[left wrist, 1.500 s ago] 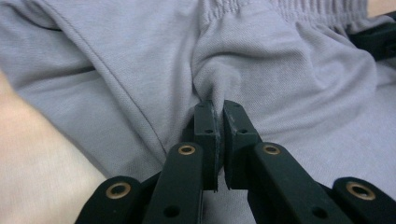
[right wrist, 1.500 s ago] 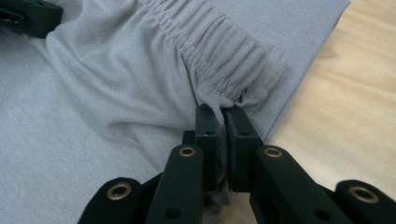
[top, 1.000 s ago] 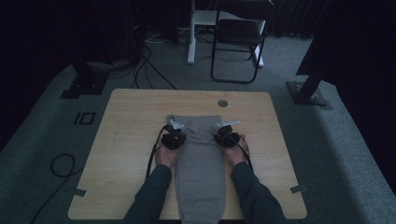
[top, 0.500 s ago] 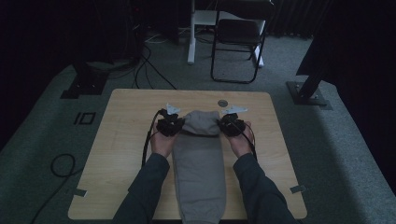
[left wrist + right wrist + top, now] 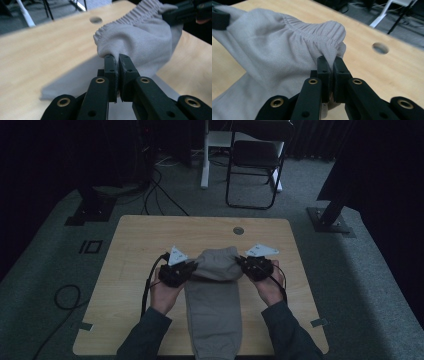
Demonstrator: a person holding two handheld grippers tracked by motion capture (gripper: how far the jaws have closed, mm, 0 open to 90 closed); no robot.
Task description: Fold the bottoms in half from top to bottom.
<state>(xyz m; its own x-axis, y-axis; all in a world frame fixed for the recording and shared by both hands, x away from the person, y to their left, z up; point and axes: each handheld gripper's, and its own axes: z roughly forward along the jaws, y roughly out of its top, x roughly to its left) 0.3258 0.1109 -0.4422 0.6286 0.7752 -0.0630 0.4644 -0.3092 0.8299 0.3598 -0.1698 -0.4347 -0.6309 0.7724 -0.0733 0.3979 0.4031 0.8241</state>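
Note:
A grey pair of soft trousers (image 5: 214, 315) lies lengthwise on the wooden table (image 5: 132, 250), its legs running toward the person. The elastic waistband end (image 5: 218, 261) is raised and curled over between the two grippers. My left gripper (image 5: 192, 268) is shut on the waistband's left corner, with cloth pinched between its jaws (image 5: 117, 57). My right gripper (image 5: 243, 262) is shut on the right corner (image 5: 331, 59). The lifted trousers (image 5: 140, 37) sag between both grips, above the flat trousers (image 5: 262, 60).
A round cable hole (image 5: 238, 230) sits near the table's far edge. A black folding chair (image 5: 255, 165) and a white stand (image 5: 205, 155) are on the floor beyond it. Cables (image 5: 65, 295) trail on the carpet at the left. Bare wood lies on both sides of the trousers.
Both grippers went away from the person with the waistband and spread apart, then came back toward the person. The waistband end now stands raised and curled over.

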